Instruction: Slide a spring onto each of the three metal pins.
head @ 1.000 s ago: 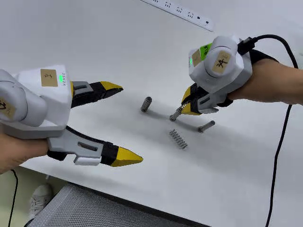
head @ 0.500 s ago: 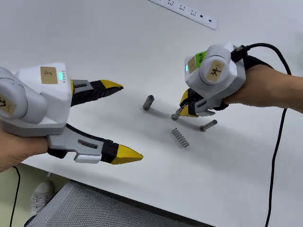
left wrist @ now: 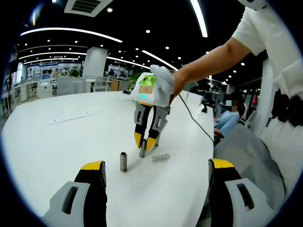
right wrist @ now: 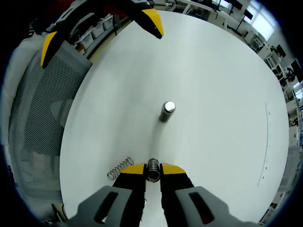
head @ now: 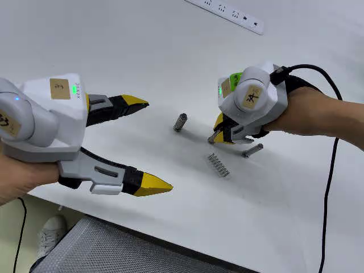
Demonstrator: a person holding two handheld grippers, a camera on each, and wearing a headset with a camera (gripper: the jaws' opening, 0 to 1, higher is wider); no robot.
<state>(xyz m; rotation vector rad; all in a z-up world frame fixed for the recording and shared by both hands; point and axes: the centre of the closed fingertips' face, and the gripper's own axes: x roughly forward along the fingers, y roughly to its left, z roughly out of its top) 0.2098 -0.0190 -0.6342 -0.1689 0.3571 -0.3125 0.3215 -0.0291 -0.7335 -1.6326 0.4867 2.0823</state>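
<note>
The loose spring (head: 218, 165) lies on its side on the white table (head: 114, 45), just below the right gripper (head: 220, 134) in the head view. A bare pin (head: 252, 150) lies close to its right, apart from it. From its thin open coils I judge the spring to be very light and soft along its length. It is likely to roll or skip away at a nudge, and to squash or kink under a hard pinch. The best hold looks like a gentle one across the coils towards one end, which leaves the other mouth free to take the pin. The bare pin seems stiff, smooth and prone to rolling. It is better held near its thicker end, so that most of the shank stays clear.

The right gripper is clenched on a second pin (right wrist: 152, 170), tip down at the table, and this one seems to wear coils already. A third pin (head: 180, 121) stands on end to the left, also sleeved in a spring. By that reckoning one spring and one pin are left to pair.

The left gripper (head: 147, 143) hovers well off to the left, jaws spread wide and holding nothing. A power strip (head: 227, 12) lies at the far edge of the table.
</note>
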